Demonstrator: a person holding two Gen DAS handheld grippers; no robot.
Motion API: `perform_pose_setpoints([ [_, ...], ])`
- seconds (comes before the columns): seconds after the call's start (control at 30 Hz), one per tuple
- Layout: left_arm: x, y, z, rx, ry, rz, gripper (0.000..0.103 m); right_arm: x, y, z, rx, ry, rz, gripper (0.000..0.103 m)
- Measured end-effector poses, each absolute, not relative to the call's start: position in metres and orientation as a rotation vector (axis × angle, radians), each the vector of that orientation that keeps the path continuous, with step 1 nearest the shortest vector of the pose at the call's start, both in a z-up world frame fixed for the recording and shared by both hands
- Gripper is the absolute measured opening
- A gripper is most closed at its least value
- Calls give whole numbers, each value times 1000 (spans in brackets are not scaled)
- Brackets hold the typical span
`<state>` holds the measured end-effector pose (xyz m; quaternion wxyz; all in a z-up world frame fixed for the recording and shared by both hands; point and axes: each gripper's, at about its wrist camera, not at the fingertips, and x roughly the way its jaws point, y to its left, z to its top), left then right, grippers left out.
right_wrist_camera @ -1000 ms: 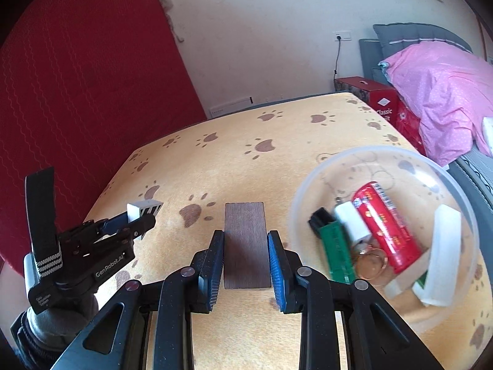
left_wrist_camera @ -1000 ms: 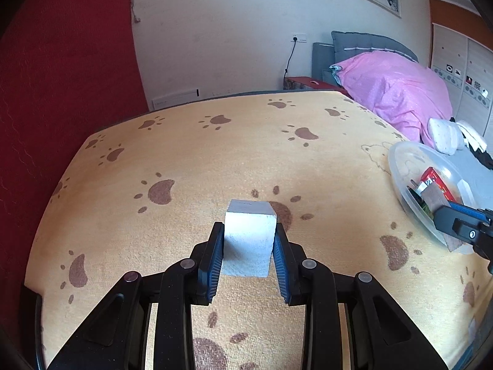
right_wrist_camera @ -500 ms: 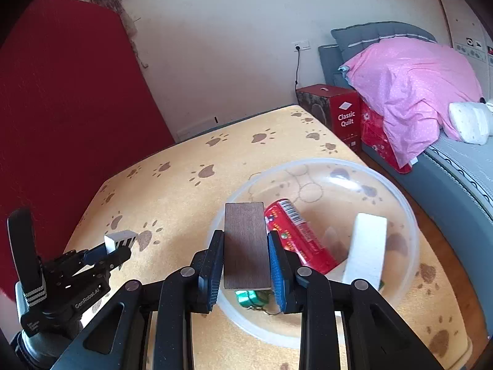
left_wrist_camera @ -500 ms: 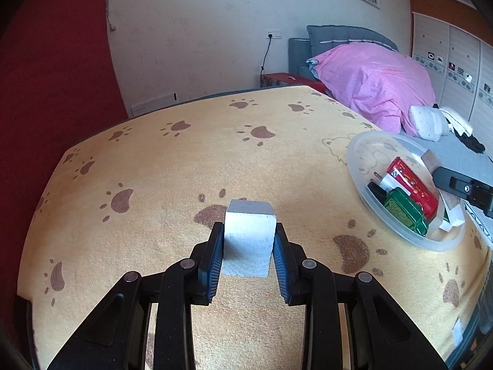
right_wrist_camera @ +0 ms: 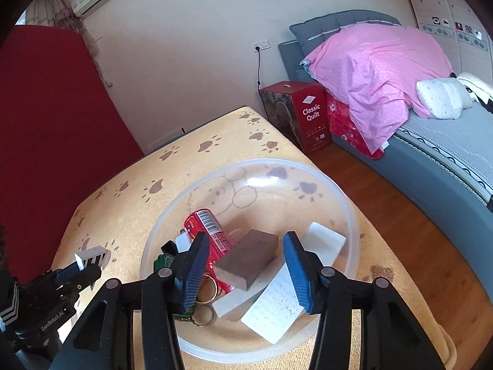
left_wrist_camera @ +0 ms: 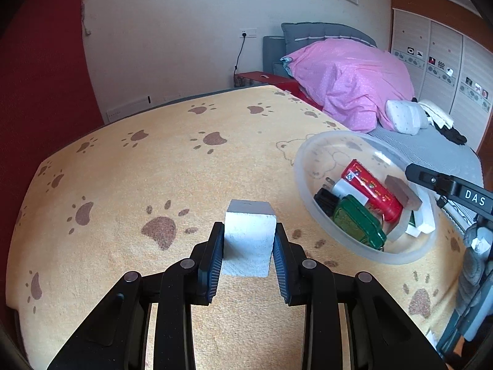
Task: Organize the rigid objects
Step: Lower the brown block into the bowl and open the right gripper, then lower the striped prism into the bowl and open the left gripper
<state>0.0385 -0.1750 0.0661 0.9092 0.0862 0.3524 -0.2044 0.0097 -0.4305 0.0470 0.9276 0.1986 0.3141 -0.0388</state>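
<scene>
In the left wrist view, the left gripper [left_wrist_camera: 248,248] has its jaws closed on a white foam block [left_wrist_camera: 249,240], held over the paw-print table [left_wrist_camera: 129,191] just left of the clear plastic bowl [left_wrist_camera: 300,182], which holds a red tube [left_wrist_camera: 371,189] and a green tin [left_wrist_camera: 359,223]. In the right wrist view, the right gripper [right_wrist_camera: 246,273] hangs over the bowl with jaws spread wide and gripping nothing; between them the brown block [right_wrist_camera: 248,259] lies tilted inside the bowl, touching the red tube and 2 white blocks [right_wrist_camera: 275,303].
</scene>
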Motion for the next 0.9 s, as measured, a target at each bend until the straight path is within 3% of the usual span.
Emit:
perform_pose_setpoints([
  [0.8, 15, -269, 68, 123, 781, -744, 31, 0, -452, 44, 447, 623, -140, 57],
  [0.9, 17, -273, 65, 100, 786, -763, 42, -1, -452, 45, 445, 620, -137, 57],
])
